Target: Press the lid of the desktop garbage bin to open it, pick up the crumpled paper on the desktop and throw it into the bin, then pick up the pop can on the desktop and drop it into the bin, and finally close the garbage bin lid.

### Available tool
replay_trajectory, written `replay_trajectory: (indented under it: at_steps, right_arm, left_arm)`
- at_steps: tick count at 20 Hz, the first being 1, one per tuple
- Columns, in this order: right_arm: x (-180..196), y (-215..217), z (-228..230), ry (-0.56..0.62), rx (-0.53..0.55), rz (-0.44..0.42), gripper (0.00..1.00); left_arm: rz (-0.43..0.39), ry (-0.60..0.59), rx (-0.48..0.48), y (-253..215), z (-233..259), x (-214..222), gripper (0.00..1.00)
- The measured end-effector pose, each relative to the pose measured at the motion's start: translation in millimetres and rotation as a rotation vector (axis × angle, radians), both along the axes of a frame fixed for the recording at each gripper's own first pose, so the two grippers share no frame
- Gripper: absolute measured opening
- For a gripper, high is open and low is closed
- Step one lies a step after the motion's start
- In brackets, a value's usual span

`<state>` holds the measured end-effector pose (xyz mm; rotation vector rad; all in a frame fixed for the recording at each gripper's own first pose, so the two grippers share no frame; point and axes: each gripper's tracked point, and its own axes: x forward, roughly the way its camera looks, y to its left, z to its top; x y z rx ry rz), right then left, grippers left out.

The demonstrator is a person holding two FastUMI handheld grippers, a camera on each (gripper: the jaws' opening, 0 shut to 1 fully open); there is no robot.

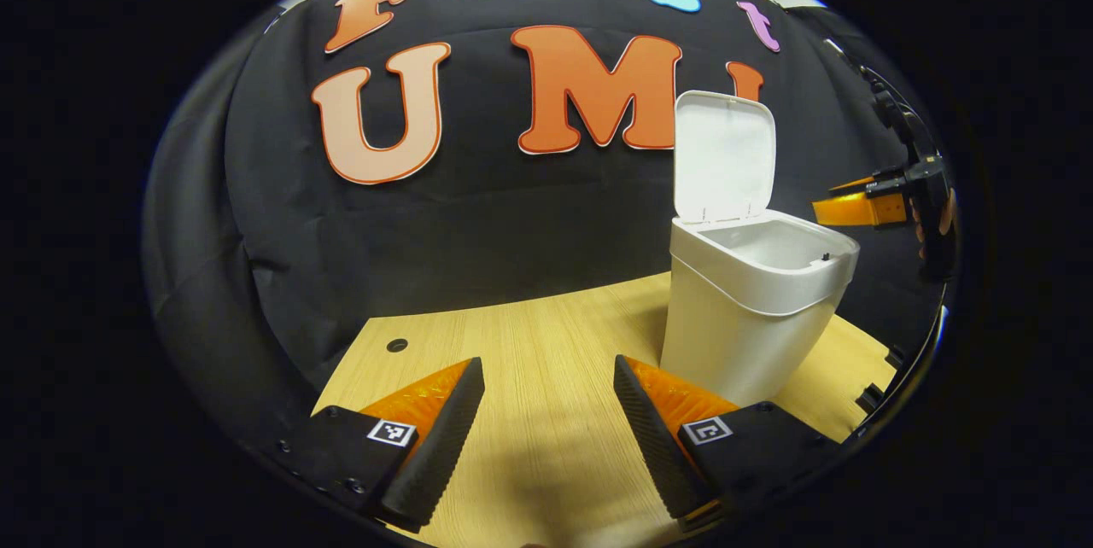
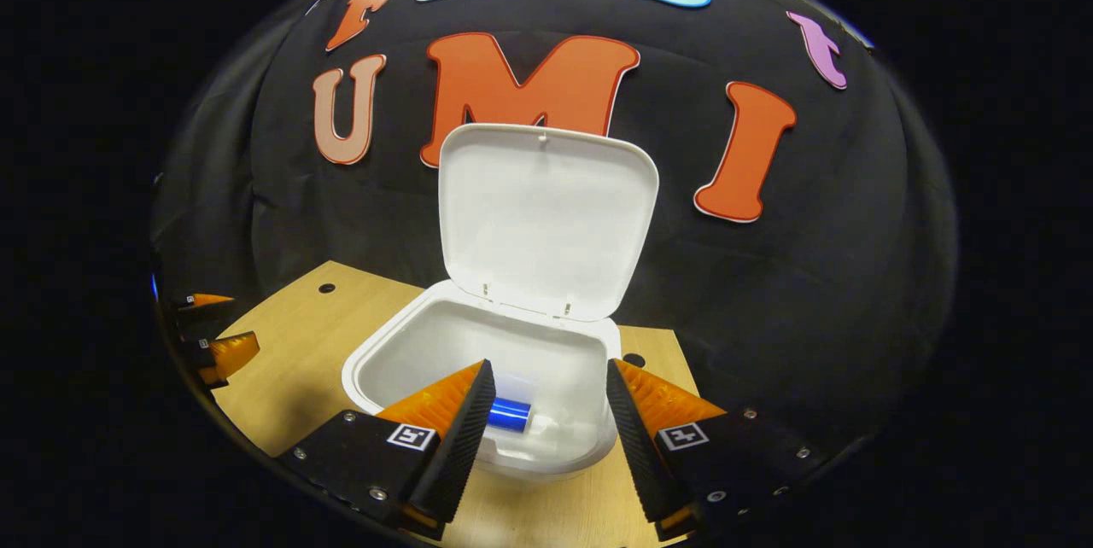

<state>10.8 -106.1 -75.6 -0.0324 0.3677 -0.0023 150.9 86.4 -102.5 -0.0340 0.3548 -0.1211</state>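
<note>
The white garbage bin point(image 1: 751, 309) stands on the wooden desk with its lid point(image 1: 724, 157) raised upright. In the right gripper view I look down into the bin point(image 2: 401, 360) past its upright lid point(image 2: 546, 219); a blue pop can point(image 2: 510, 414) lies inside at the bottom. My right gripper point(image 2: 546, 424) hangs open just above the bin's front rim, nothing between its fingers. It also shows at the right, beside the bin's top point(image 1: 867, 206). My left gripper point(image 1: 546, 420) is open low over bare desk left of the bin, and shows far left point(image 2: 213, 335).
The wooden desk point(image 1: 529, 360) has a small round hole point(image 1: 397, 345) near its back left corner and another hole point(image 2: 634, 359) behind the bin. Black cloth walls close in behind the desk.
</note>
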Motion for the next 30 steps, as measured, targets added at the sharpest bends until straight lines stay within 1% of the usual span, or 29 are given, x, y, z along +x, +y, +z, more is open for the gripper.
replay_trajectory:
  at_steps: [7, 14, 18, 24, 27, 30]
  right_arm:
    - [17, -1, 47, -0.059, -0.033, 0.019, 0.80]
    - [39, -3, 103, -0.157, -0.053, 0.028, 0.80]
    - [53, -13, 124, -0.174, -0.064, 0.002, 0.80]
    - [82, -15, 163, -0.251, -0.065, 0.001, 0.80]
    - [101, -21, 178, -0.288, -0.078, -0.016, 0.80]
    - [116, -16, 182, -0.293, -0.039, -0.007, 0.79]
  left_arm:
    - [0.027, -0.010, 0.014, 10, 3, -2, 0.98]
    - [0.041, -0.010, 0.019, 17, 2, -2, 0.97]
    - [0.052, -0.012, 0.028, 22, 2, -2, 0.98]
    - [0.085, 0.003, 0.022, 35, -4, -3, 0.98]
    - [0.096, 0.005, 0.032, 41, -4, -4, 0.98]
    - [0.106, -0.002, 0.046, 45, -2, -4, 0.98]
